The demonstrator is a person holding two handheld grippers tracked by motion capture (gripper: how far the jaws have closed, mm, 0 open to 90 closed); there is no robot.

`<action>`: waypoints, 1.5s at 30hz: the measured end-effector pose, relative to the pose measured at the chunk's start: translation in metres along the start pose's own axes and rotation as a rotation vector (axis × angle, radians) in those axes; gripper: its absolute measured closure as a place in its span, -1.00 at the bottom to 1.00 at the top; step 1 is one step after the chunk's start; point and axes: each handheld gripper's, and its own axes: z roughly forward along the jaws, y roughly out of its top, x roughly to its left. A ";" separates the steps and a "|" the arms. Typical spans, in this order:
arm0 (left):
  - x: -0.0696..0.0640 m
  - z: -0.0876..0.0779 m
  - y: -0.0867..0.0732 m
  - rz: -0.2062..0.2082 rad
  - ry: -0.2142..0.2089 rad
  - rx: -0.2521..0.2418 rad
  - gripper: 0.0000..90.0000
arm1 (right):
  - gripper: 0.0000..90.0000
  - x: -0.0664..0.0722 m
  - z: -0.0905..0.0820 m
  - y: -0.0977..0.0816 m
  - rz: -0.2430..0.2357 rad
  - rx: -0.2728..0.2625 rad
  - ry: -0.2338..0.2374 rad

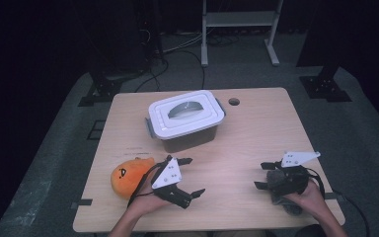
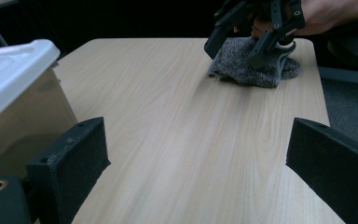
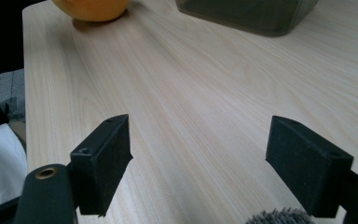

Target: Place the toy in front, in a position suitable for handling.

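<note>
Left gripper (image 1: pixel 191 176) rests on the bench (image 1: pixel 237 143), jaws spread wide and empty, just beside the orange plush toy (image 1: pixel 127 176). Right gripper (image 1: pixel 261 175), jaws likewise wide apart and empty, sits over the grey sock (image 2: pixel 251 63).

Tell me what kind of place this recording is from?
Likely a lab or studio data-collection space, not a home: a bare wooden table on grey carpet, dark surroundings, loose cables on the floor, black equipment stands and a white metal frame behind.
</note>
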 end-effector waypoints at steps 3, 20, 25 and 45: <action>0.005 -0.011 0.003 0.005 0.009 0.001 -0.90 | -0.53 0.000 -0.001 0.000 0.002 -0.002 0.002; 0.032 -0.086 -0.011 -0.003 0.121 0.000 -0.90 | -0.54 0.002 0.001 0.002 -0.003 0.000 0.005; 0.042 -0.113 -0.026 -0.012 0.149 0.013 -0.90 | -0.54 0.003 0.001 0.002 -0.003 -0.001 0.004; 0.069 -0.143 -0.093 -0.145 0.176 0.096 -0.88 | -0.54 0.004 0.003 0.003 -0.008 0.009 0.012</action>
